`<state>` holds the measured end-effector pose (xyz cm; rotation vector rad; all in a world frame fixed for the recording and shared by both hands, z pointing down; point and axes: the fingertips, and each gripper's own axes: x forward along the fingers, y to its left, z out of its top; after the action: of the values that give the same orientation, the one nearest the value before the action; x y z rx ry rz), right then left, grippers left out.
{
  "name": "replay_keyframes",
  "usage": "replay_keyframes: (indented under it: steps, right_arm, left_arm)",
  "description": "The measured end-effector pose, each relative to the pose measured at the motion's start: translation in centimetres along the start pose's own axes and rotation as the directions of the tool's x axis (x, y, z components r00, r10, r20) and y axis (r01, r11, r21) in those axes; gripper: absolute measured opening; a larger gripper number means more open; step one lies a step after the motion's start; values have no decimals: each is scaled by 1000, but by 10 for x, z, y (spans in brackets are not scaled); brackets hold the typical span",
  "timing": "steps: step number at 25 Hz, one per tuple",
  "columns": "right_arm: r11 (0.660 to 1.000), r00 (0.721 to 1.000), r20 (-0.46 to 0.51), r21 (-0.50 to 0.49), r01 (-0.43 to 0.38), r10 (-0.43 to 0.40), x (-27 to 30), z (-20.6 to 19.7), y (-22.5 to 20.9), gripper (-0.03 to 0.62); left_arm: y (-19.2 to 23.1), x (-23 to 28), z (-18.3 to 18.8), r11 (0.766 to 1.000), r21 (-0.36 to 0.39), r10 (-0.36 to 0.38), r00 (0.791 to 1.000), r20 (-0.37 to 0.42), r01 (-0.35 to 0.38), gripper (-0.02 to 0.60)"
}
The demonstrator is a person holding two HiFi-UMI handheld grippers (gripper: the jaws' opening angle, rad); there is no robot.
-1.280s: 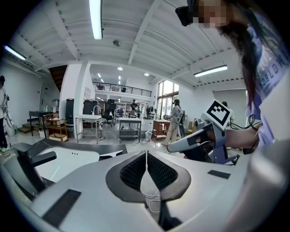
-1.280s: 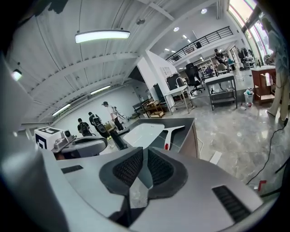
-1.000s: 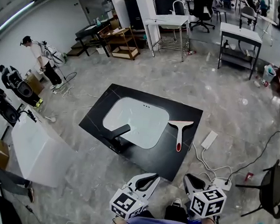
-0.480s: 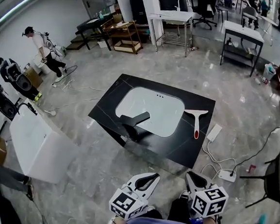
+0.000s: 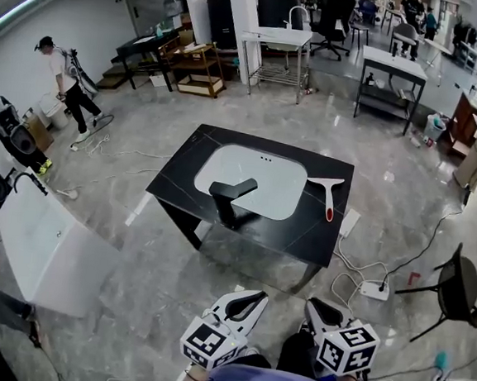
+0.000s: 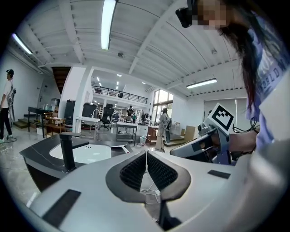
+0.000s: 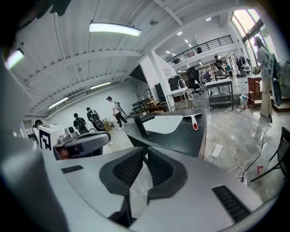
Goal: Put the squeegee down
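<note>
- Squeegee lies flat on tabletop, at right edge of sink basin, unmoved since earlier.
- Left gripper and right gripper: jaws together, empty, now farther back from sink basin than before.

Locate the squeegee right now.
In the head view, the squeegee lies flat on the right side of the black countertop, just beside the white basin.

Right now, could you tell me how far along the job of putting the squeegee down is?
Done: the squeegee lies flat on the black countertop, beside the white sink, touched by neither gripper. In hand: nothing; the left gripper and right gripper are both shut and empty, well short of the countertop. Left: nothing that I can see.
</note>
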<state>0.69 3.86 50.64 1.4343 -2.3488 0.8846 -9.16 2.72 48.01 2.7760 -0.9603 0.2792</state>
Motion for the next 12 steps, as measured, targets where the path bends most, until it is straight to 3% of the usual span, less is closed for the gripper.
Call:
replay_keyframes:
  steps: [12]
  right_arm:
    - [1000,999,27,9,24,-24,-38,-47,38,41]
  left_arm:
    - [-46,-52,-21,998,28,-55,998,4,55,14]
